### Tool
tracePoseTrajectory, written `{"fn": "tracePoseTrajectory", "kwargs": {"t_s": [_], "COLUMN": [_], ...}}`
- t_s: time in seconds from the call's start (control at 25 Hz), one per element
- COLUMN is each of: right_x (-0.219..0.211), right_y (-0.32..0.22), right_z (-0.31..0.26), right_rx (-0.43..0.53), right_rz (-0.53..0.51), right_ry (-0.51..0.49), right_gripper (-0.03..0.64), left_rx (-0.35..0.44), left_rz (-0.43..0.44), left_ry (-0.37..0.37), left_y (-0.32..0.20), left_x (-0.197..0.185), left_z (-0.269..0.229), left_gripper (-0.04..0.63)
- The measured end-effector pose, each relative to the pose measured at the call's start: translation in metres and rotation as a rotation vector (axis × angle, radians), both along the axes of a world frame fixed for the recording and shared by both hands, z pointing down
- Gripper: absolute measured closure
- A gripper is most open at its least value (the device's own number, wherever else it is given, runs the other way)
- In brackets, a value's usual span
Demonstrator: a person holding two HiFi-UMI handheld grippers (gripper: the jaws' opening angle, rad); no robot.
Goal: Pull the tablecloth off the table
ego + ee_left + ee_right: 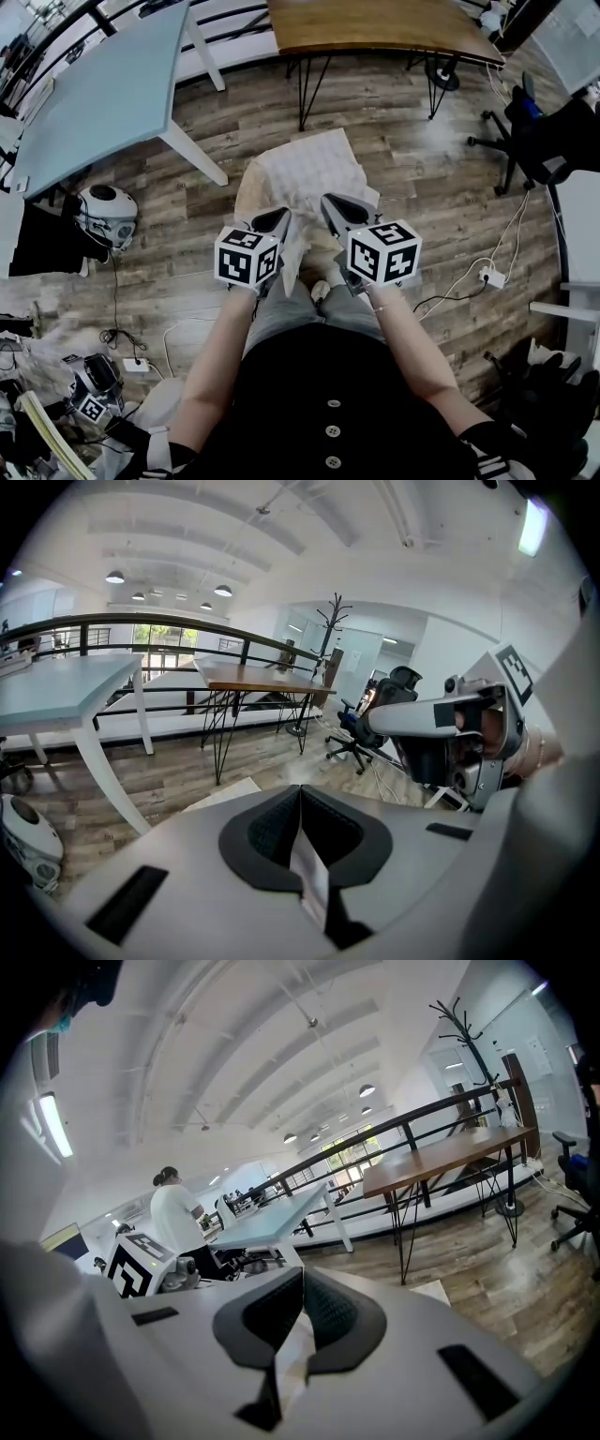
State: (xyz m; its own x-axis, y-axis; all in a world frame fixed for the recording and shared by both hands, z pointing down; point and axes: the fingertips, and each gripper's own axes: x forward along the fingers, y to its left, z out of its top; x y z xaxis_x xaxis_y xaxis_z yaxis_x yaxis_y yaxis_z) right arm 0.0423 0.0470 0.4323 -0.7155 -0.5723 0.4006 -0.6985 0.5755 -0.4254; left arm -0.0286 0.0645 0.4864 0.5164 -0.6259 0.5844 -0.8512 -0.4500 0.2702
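The left tool (275,221) and right tool (334,206) each clench the near edge of the tablecloth (305,169), which spreads ahead of the person's knees, seemingly over a low desk. Such thin pinches could slip under a sharp tug, or the cloth could snag. The wooden desk (375,23) and office chair (539,131) stand well apart, blocking nothing.

tablecloth (305,173) dead ahead, near edge pinched in left tongs (278,219) and right tongs (330,206), side by side; far surface (375,28) behind it, office chair (534,131) right.
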Motion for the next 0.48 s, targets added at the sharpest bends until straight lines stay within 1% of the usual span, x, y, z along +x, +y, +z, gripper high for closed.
{"fn": "tracePoseTrajectory", "kwargs": {"t_s": [0.48], "right_x": [-0.0069], "right_y": [0.0038], "right_z": [0.003], "right_rx": [0.001], "right_rz": [-0.031], "right_ry": [0.016], "right_gripper": [0.591], "left_rx": [0.001], "left_rz": [-0.001], "left_ry": [0.003], "left_y": [0.0019], "left_x": [-0.0013], "left_z": [0.0001], "left_gripper": [0.578]}}
